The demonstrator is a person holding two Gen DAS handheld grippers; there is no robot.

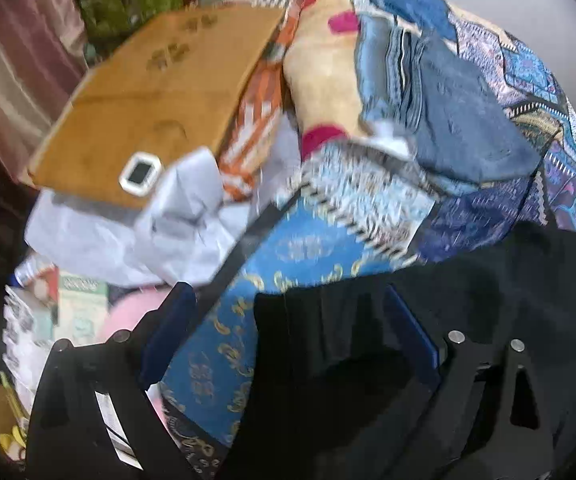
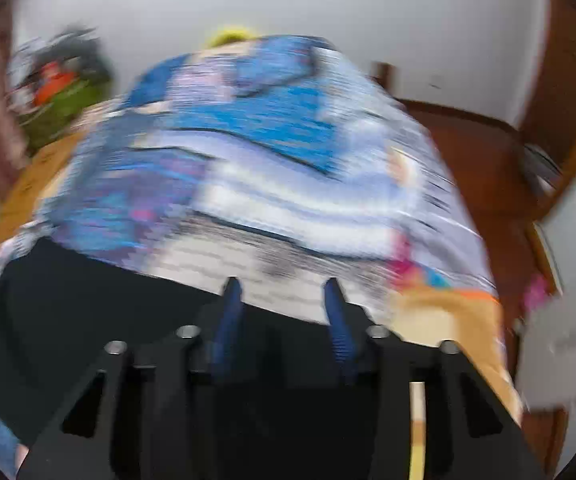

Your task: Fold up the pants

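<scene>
Early fold step, by my guess: black pants point(image 1: 427, 320) lie at 5 o'clock on the patterned bedspread point(image 1: 527, 80), both views motion-blurred. Left gripper point(image 1: 291, 312) fingers wide apart, pants fabric bunched between them, not clamped. Right gripper point(image 2: 284, 292) fingers moderately apart at the pants' edge, nothing pinched that I can see. Next: close on an edge, lift, carry it over. Folded jeans point(image 1: 459, 120) at 1 o'clock, cardboard box point(image 1: 160, 96) at 10.

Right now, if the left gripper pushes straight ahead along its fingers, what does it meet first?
The left gripper is open, with the black fabric pants bunched between its fingers, so it likely meets those first. Beyond lies the blue patterned bedspread; depth is unclear.
</scene>
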